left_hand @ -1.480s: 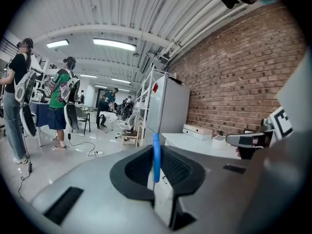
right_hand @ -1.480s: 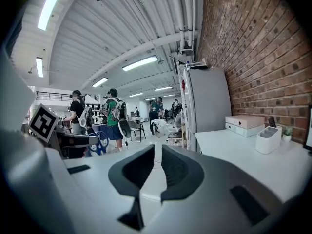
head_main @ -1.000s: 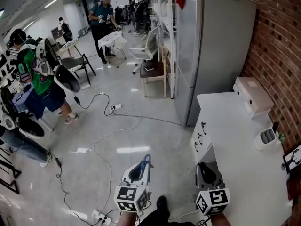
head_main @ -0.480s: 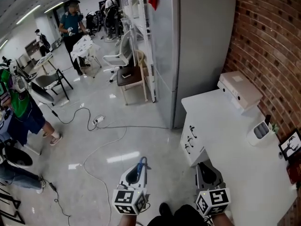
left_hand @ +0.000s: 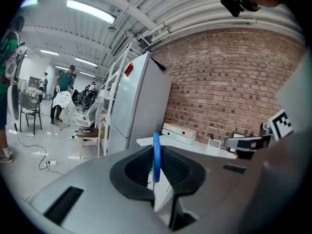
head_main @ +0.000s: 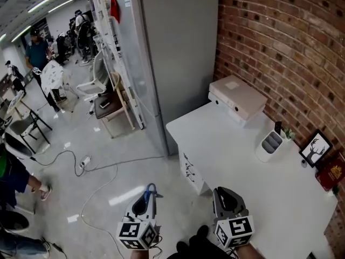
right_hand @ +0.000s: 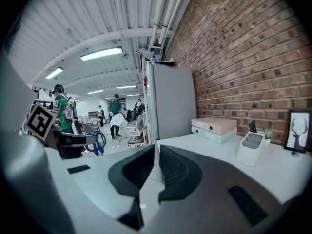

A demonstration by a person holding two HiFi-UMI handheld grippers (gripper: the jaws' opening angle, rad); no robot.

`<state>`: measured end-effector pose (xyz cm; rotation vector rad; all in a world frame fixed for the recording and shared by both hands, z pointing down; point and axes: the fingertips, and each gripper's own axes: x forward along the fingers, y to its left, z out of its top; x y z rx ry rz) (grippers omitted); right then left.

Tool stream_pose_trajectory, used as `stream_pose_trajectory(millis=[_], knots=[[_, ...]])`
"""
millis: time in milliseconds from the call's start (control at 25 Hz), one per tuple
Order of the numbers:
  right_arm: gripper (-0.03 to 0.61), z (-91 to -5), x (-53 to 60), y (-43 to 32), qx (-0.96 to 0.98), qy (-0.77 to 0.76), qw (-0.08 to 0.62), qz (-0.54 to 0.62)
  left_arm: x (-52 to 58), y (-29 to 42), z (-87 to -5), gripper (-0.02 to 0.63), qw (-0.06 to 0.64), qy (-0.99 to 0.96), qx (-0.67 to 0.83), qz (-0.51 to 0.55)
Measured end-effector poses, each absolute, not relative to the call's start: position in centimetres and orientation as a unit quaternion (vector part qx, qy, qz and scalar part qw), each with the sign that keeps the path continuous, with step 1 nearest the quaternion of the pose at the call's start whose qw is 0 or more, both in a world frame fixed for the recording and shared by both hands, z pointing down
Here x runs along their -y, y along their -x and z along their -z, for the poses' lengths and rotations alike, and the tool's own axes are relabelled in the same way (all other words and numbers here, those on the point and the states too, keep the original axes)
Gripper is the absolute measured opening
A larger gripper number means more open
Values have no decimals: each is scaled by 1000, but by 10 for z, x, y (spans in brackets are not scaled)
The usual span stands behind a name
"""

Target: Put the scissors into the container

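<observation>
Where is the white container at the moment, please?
In the head view the container stands at the right on the table, between the white box and the picture frame.

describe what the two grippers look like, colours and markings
Both look alike. The left gripper and right gripper have light grey moulded bodies that taper to black fingers with ribbed inner faces. Each carries a white cube at its rear, printed with black square markers.
</observation>
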<state>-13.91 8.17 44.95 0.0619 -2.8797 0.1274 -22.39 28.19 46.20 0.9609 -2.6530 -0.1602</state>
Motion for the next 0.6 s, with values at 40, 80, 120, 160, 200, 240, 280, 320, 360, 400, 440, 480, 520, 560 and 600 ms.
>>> stream_pose_trajectory(millis=[40, 80, 120, 160, 200, 240, 280, 320, 360, 400, 440, 480, 520, 560, 600], knots=[[32, -448, -69, 141, 990, -32, 128, -47, -267, 229, -461, 44, 158, -346, 923, 54], [32, -448, -56, 142, 990, -43, 128, -49, -251, 234, -460, 44, 159, -355, 920, 51], [32, -447, -43, 142, 989, -54, 128, -51, -236, 239, -458, 44, 159, -365, 916, 49], [32, -446, -30, 142, 988, -65, 128, -53, -221, 243, -456, 44, 158, -375, 912, 45], [32, -445, -17, 141, 987, -76, 129, -53, -205, 247, -453, 44, 158, -385, 909, 40], [32, -443, -4, 139, 986, -87, 130, -53, -189, 250, -449, 44, 157, -394, 905, 34], [32, -441, 9, 137, 985, -97, 130, -53, -173, 253, -445, 44, 157, -403, 901, 28], [32, -439, 21, 134, 984, -107, 131, -54, -158, 255, -442, 44, 158, -410, 898, 22], [32, -439, 33, 131, 983, -117, 131, -56, -143, 256, -440, 44, 158, -419, 894, 16], [32, -439, 45, 128, 981, -127, 131, -58, -128, 257, -439, 44, 157, -428, 890, 13], [32, -440, 57, 124, 980, -139, 131, -59, -113, 259, -438, 44, 156, -439, 885, 9], [32, -441, 70, 121, 978, -151, 132, -61, -98, 260, -437, 44, 154, -450, 880, 5], [32, -442, 82, 117, 976, -163, 132, -63, -83, 261, -436, 44, 153, -460, 875, 1], [32, -442, 94, 112, 974, -175, 131, -66, -68, 261, -435, 44, 153, -469, 870, -2], [32, -443, 105, 108, 971, -185, 131, -69, -54, 261, -435, 44, 154, -478, 865, -5]])
